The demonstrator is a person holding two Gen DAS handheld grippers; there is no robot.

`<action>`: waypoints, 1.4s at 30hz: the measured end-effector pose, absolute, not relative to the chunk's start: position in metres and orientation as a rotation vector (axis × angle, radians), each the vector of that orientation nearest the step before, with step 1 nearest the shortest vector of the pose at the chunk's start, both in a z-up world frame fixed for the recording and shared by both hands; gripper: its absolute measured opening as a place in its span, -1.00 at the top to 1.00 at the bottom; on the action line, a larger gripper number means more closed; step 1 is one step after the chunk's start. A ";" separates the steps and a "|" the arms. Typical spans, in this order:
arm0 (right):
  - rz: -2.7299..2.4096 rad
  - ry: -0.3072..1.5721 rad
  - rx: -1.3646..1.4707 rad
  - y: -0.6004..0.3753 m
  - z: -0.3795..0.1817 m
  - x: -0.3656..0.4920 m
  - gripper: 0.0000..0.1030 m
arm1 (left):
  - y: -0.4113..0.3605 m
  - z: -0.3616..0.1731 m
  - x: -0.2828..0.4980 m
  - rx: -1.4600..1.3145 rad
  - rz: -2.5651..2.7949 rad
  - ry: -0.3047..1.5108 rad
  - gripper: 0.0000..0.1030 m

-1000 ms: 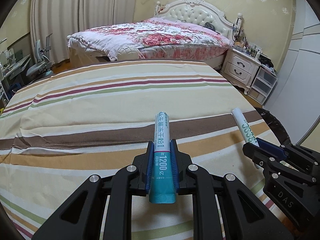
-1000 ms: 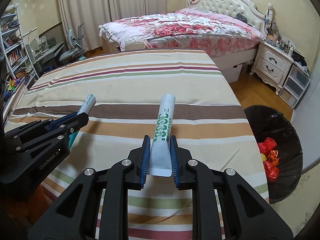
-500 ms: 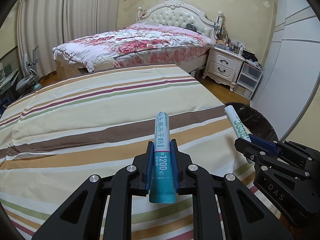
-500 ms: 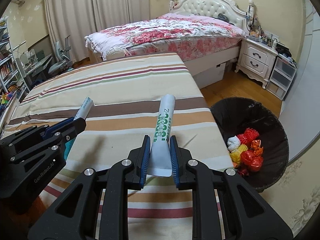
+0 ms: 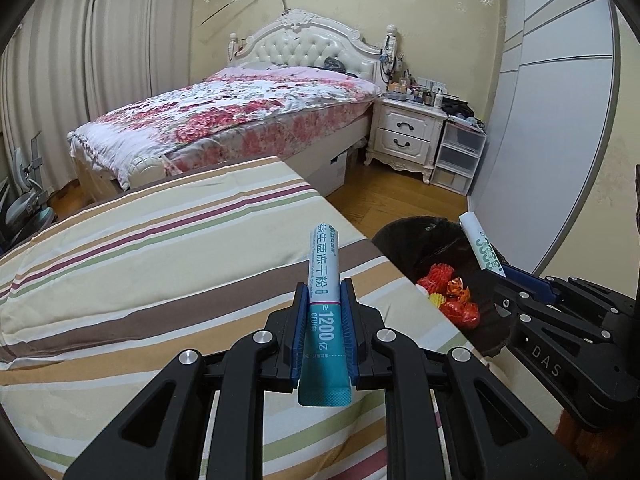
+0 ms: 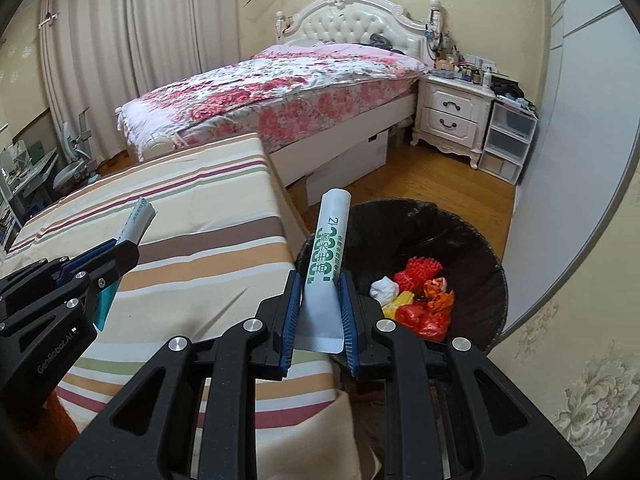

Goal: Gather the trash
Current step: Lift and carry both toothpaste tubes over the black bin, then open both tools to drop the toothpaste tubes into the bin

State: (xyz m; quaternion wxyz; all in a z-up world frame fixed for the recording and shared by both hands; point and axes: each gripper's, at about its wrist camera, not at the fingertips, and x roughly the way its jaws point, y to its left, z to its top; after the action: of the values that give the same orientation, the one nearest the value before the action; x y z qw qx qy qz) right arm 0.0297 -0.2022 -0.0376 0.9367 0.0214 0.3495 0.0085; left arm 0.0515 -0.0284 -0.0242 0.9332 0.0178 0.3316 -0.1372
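My left gripper [image 5: 323, 300] is shut on a teal-and-white tube sachet [image 5: 323, 280] and holds it above the striped table cloth [image 5: 140, 272] near its right edge. My right gripper [image 6: 319, 292] is shut on a white sachet with green print [image 6: 329, 248], held at the table's right edge beside the black trash bin [image 6: 472, 240]. The bin [image 5: 408, 236] holds red, orange, yellow and white trash [image 6: 416, 296]. The right gripper with its sachet [image 5: 480, 248] shows over the bin in the left wrist view. The left gripper [image 6: 120, 252] shows at left in the right wrist view.
A bed with a floral cover [image 5: 240, 120] stands behind the table. A white nightstand [image 5: 408, 136] and plastic drawers [image 5: 460, 156] stand by the wall. A grey wardrobe door [image 5: 560, 120] is at right. Wood floor [image 6: 432, 176] lies between bed and bin.
Both grippers have swung right with their sachets. The table has slid left in view and the trash bin has come nearer, now just right of the right gripper.
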 end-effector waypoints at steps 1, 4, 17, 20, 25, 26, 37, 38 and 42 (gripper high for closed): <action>0.006 0.713 0.048 -0.208 -0.038 0.030 0.62 | -0.034 -0.024 0.054 0.040 -0.291 0.679 0.66; -0.026 0.712 0.061 -0.221 -0.039 0.032 0.62 | -0.050 -0.023 0.059 0.059 -0.312 0.672 0.66; -0.107 0.706 0.080 -0.257 -0.041 0.052 0.61 | -0.105 -0.030 0.086 0.120 -0.356 0.686 0.66; -0.122 0.709 0.088 -0.264 -0.043 0.057 0.61 | -0.111 -0.032 0.094 0.131 -0.355 0.691 0.66; -0.137 0.713 0.105 -0.275 -0.043 0.067 0.61 | -0.122 -0.035 0.106 0.157 -0.352 0.690 0.66; -0.140 0.715 0.106 -0.277 -0.044 0.069 0.61 | -0.124 -0.036 0.108 0.161 -0.349 0.689 0.66; -0.165 0.740 0.143 -0.293 -0.055 0.084 0.61 | -0.143 -0.044 0.127 0.188 -0.348 0.710 0.65; -0.167 0.742 0.146 -0.294 -0.055 0.085 0.61 | -0.144 -0.044 0.128 0.190 -0.348 0.711 0.65; -0.169 0.751 0.154 -0.297 -0.059 0.091 0.61 | -0.148 -0.046 0.130 0.194 -0.350 0.718 0.64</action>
State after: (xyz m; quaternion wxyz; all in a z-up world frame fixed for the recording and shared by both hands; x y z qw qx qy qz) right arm 0.0905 -0.2973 -0.0591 0.9240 0.0752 0.3658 -0.0824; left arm 0.1297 -0.1478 -0.0460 0.9166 0.0943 0.3492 -0.1702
